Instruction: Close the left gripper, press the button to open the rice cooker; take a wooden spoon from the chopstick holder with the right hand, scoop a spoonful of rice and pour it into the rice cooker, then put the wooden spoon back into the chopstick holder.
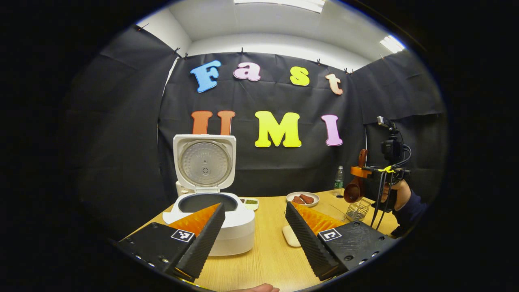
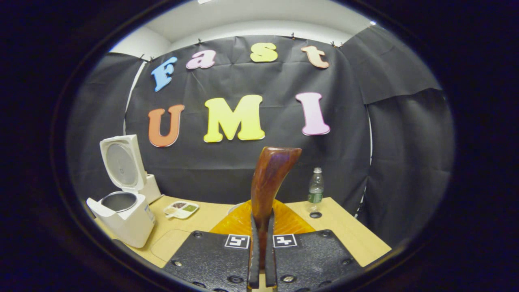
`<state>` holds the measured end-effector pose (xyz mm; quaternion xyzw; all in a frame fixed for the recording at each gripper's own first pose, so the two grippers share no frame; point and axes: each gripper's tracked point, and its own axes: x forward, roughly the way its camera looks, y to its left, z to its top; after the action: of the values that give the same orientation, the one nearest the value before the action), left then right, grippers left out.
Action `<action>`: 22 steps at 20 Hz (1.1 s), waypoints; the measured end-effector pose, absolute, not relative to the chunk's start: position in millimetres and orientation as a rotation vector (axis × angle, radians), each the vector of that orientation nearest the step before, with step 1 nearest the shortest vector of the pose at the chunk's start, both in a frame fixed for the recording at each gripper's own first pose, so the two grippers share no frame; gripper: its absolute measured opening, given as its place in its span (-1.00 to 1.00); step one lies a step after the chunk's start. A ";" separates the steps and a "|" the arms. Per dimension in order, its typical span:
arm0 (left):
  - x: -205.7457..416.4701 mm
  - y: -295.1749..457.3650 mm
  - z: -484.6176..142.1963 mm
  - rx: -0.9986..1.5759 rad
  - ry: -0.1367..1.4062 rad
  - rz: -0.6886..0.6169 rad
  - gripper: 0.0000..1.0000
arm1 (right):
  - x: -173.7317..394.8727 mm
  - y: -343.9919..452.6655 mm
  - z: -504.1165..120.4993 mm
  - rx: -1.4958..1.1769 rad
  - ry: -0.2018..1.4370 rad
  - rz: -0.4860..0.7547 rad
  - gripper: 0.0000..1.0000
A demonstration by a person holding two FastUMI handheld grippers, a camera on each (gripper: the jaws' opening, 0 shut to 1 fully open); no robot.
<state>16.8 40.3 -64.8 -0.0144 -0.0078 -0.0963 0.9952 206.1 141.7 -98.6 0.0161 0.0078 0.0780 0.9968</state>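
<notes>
The white rice cooker (image 1: pixel 227 227) stands on the wooden table (image 1: pixel 267 251) with its lid (image 1: pixel 204 162) swung up and the dark inner pot (image 1: pixel 207 202) showing. My left gripper (image 1: pixel 254 227) hovers open just in front of it, nothing between its fingers. In the right gripper view, my right gripper (image 2: pixel 261 259) is shut on the handle of the wooden spoon (image 2: pixel 269 178), which stands upright. The left gripper view shows that spoon (image 1: pixel 356 182) held bowl-down above the wire chopstick holder (image 1: pixel 359 209) at the right. The cooker (image 2: pixel 121 215) lies far left of the right gripper.
A plate of brown food (image 1: pixel 303 198), a small sauce dish (image 1: pixel 250 202) and a water bottle (image 1: pixel 339 180) sit near the back wall. A pale oval pad (image 1: pixel 290 236) lies mid-table. A hand and dark sleeve (image 1: pixel 405 198) hold the right gripper near the table's right edge.
</notes>
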 end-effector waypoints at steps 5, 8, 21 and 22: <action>14.7 48.1 -64.9 -0.026 -0.013 -0.185 0.90 | 219.8 190.9 -143.1 0.051 0.089 0.177 -0.84; 16.0 46.7 -67.4 -0.053 -0.008 -0.192 0.91 | 229.3 210.2 -173.0 0.018 0.120 0.191 -0.84; 19.2 45.2 -73.4 -0.042 0.021 -0.207 0.90 | 248.8 226.4 -237.4 -0.243 0.163 0.098 -0.84; 18.9 43.6 -74.8 -0.054 0.027 -0.211 0.90 | 245.2 233.4 -240.8 -0.231 0.179 0.113 -0.84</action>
<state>18.9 43.6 -74.8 -0.0272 0.0134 -0.1055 0.9940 245.2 233.4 -240.8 -0.1150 0.0892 0.0561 0.9878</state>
